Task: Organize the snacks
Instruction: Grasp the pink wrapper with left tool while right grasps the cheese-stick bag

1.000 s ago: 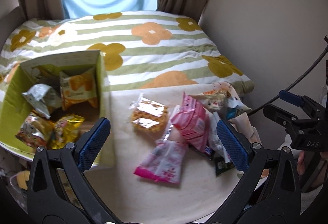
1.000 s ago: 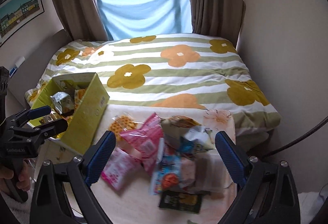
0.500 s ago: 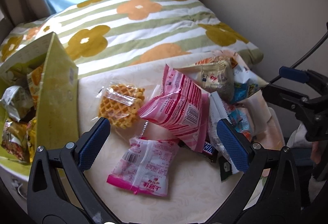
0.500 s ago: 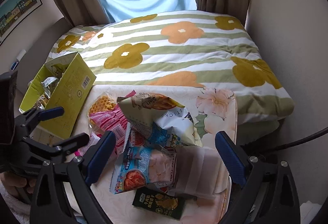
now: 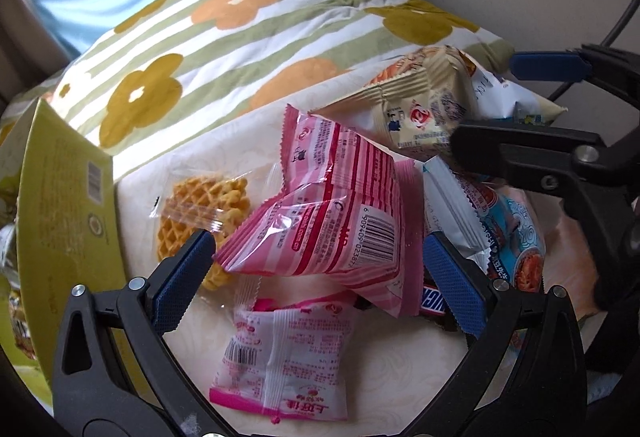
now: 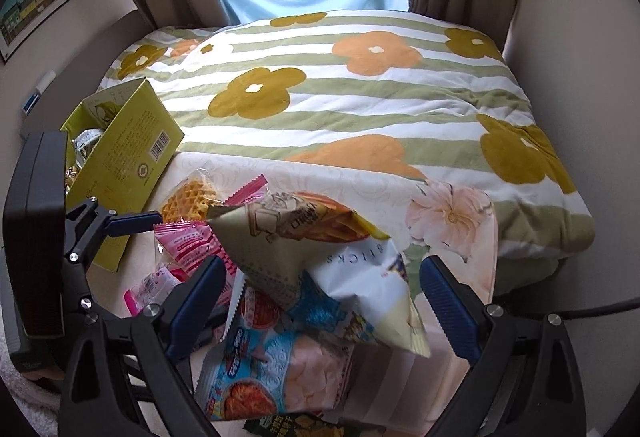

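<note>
Pink striped snack bag [image 5: 332, 213] fills the middle of the left wrist view now; a sec ago the whole pile sat farther off and smaller, w/ the green box [image 5: 68, 221] wide open to view. Left hand-held gripper [image 5: 316, 277] has dropped in close, jaws spread wide, one pad each side of that bag, nothing pinched yet. Waffle pack [image 5: 200, 213] lies just beside the box wall, smaller pink packet [image 5: 288, 361] lower on the cream cloth [image 5: 400, 377].

Right wrist view: right hand-held gripper [image 6: 320, 301] also came down over the heap, jaws wide apart, holding nothing. Beige sticks bag [image 6: 296, 237] sits on top between its pads, blue noodle pack [image 6: 280, 369] under it, box at far left w/ some snacks already inside.

Judgement: both are lined up for a pick, closing comes next
</note>
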